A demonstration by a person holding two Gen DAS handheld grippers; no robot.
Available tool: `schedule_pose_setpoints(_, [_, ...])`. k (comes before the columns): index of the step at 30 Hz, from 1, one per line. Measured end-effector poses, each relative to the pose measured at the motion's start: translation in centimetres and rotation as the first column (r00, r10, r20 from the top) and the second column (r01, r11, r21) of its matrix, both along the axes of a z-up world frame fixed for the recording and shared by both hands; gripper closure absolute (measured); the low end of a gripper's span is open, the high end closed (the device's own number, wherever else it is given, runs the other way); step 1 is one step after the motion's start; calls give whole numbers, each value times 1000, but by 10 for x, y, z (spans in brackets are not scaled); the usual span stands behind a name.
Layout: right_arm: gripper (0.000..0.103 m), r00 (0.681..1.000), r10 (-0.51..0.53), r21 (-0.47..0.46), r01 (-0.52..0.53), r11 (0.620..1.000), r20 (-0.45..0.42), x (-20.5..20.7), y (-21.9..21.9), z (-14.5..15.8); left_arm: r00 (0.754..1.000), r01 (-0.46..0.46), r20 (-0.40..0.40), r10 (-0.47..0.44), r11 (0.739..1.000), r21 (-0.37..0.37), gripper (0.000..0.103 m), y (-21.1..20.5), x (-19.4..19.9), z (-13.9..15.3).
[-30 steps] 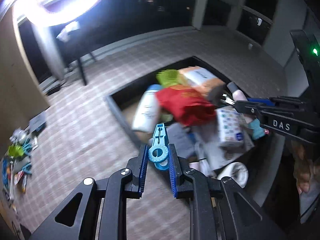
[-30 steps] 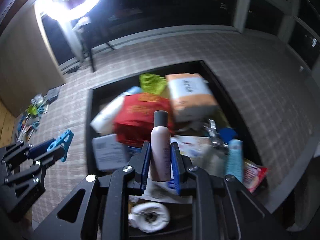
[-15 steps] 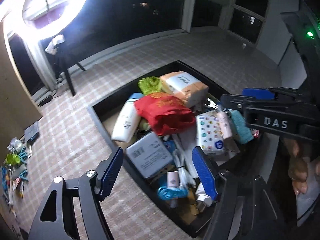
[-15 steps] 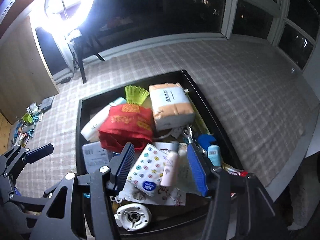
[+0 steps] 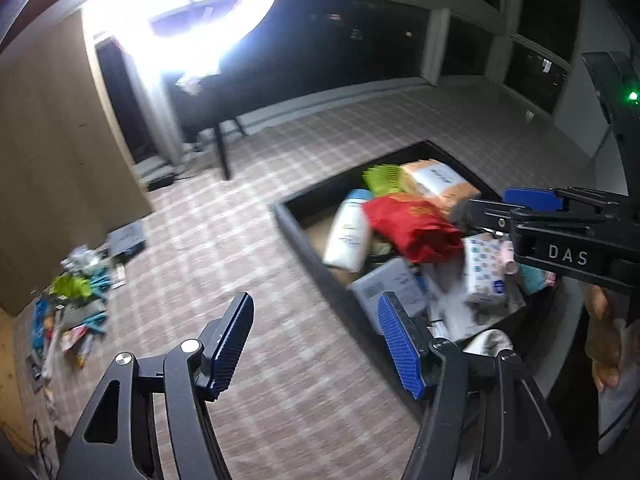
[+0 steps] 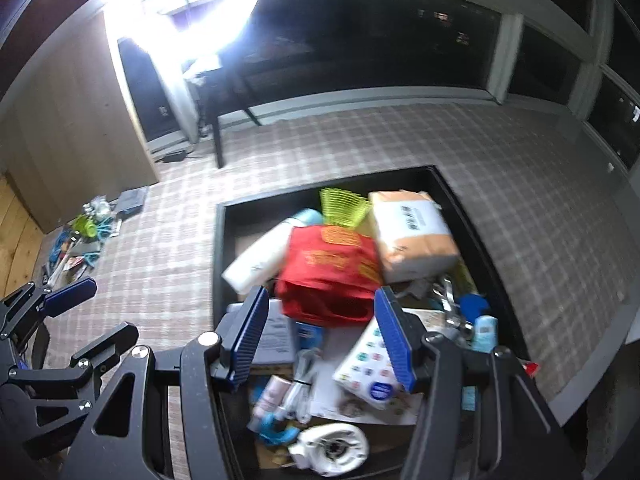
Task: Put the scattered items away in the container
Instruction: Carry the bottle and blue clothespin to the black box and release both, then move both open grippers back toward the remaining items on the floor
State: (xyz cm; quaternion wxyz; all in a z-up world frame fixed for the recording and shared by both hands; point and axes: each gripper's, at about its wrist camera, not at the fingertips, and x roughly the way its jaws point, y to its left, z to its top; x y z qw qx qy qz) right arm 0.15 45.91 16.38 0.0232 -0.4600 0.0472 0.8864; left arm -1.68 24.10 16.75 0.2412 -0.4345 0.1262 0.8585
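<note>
Both pairs of jaws stand wide with nothing between them; those of the left gripper [image 5: 316,344] are closing slightly, those of the right gripper [image 6: 320,336] steady. Under the right lies the black container [image 6: 218,248], piled with a red bag [image 6: 328,268] and white bottle [image 6: 256,260]. More scattered items [image 5: 68,312] lie on the checked floor [image 5: 240,248], well apart from it.

Two black hand-held claws with blue ribbed pads

The left claw [image 5: 316,344] has matte black angular linkage arms with cut-out slots, round silver screws [image 5: 191,346] at the joints, and two blue finger pads [image 5: 234,346] with fine ridges. The right claw [image 6: 320,334] is built alike: black arms, silver screws, ridged blue pads. Seen from the left wrist camera, its side carries white letters "DAS" [image 5: 568,256], and a black body above it shows a small green light [image 5: 633,96]. A hand [image 5: 604,344] shows beneath it, blurred.
</note>
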Motion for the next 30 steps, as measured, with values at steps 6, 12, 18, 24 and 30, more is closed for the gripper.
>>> schedule_pose_setpoints(6, [49,996,90,-2,-90,996,0,-20,-46,-2,995,-100,-5,100,995,-10,41,-50,-12,-1])
schedule_pose_setpoints(12, [49,981,193,-9,-193,981,2,-43,-104,-7,975,-224,-8,224,974,-23,41,-107,-26,-5])
schedule_pose_setpoints(18, [49,954,300,-11,-300,954,9,-63,-164,-11,946,-325,-13,324,946,-25,41,-161,-34,-8])
schedule_pose_setpoints(24, [49,921,390,-15,-390,921,10,-80,-217,-12,914,-405,-6,405,914,-28,41,-209,-45,-12])
schedule_pose_setpoints(30, [49,872,489,-29,-489,872,21,-96,-263,-22,867,-497,20,498,867,-46,41,-267,-61,-27])
